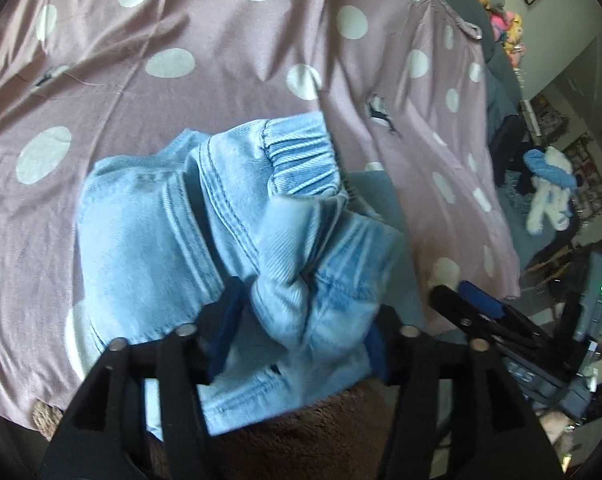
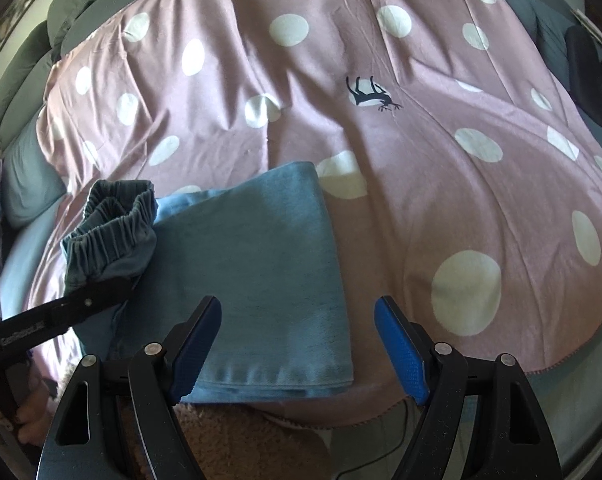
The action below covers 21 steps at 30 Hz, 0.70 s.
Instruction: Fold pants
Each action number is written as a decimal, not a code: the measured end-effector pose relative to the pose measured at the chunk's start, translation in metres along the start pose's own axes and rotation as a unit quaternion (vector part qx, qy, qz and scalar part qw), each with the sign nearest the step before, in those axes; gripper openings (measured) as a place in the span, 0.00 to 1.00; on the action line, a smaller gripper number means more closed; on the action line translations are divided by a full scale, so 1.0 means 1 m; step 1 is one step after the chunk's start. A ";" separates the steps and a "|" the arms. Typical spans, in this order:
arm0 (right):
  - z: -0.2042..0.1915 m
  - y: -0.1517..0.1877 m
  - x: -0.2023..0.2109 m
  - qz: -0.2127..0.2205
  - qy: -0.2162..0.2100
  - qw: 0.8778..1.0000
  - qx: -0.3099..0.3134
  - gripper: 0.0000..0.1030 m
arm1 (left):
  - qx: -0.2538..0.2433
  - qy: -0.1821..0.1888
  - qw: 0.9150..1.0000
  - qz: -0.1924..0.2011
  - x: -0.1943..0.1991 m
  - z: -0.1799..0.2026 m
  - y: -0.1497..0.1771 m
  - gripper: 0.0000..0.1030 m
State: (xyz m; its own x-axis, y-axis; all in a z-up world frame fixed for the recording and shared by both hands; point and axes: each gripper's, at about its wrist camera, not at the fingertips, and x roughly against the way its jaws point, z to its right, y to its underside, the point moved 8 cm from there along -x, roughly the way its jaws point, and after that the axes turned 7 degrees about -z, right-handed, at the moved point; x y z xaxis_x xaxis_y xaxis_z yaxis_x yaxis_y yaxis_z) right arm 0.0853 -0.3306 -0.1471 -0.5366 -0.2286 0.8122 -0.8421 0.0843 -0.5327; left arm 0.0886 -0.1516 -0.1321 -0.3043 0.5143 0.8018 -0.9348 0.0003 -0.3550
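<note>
On a pink bedspread (image 2: 401, 168) with white dots, light blue denim pants (image 1: 173, 240), partly folded, near the front edge. Left gripper (image 1: 301, 336) spread around a bunched fold of the denim, blue pads (image 1: 225, 332) at either side; whether pressing the cloth or only flanking it, impossible to tell. Elastic waistband (image 1: 297, 160) heaped just beyond the fold. Right gripper (image 2: 299, 344) spread wide, empty, hovering over the flat folded part of the pants, pads apart from the cloth. Printed on the bedspread, a small dark animal figure (image 2: 371, 94) over one white dot. On the left tool's arm, seen from the right wrist, pale lettering (image 2: 21, 334), too small to read. Plush toys (image 1: 549, 188) off beyond the bed.
</note>
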 end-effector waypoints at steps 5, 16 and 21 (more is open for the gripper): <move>-0.003 -0.001 -0.001 0.002 0.004 1.000 0.002 0.76 | 0.008 0.007 1.000 0.025 0.026 -0.003 0.000 0.79; -0.033 -0.014 0.001 0.002 -0.010 0.999 0.041 0.91 | 0.115 -0.102 0.986 0.061 0.069 -0.101 0.014 0.88; -0.066 -0.027 -0.003 -0.011 -0.050 0.996 0.068 0.92 | 0.155 -0.123 0.979 0.052 0.076 -0.133 0.029 0.88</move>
State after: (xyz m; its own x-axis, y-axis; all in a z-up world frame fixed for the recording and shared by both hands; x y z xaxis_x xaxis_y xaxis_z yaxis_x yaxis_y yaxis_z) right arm 0.1063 -0.2683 -0.1195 -0.5039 -0.3246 0.8004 -0.8352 -0.0531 -0.5473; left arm 0.0625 0.0016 -0.1456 -0.4007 0.2749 0.8740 -0.8951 -0.3211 -0.3094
